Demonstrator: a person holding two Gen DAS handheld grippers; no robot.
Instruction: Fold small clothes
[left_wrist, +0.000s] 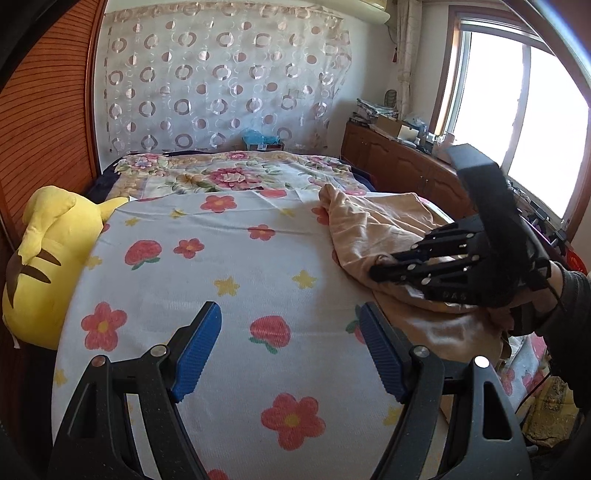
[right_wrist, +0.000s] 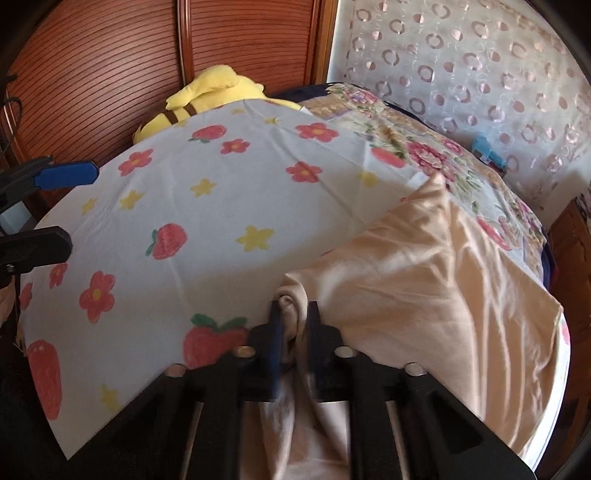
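Right gripper pinching bunched edge of beige garment, jaws nearly closed on fabric. Garment lying crumpled at 3 o'clock on flowered sheet. Left gripper hovering at 6 o'clock, jaws spread wide, gripping nothing. Yellow plush toy sitting at 9 o'clock, possibly touching sheet edge

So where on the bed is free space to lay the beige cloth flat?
The flowered sheet is bare between the yellow plush toy and the beige cloth, ahead of the open left gripper. The right side is crowded: the cloth is bunched there, pinched in the right gripper.
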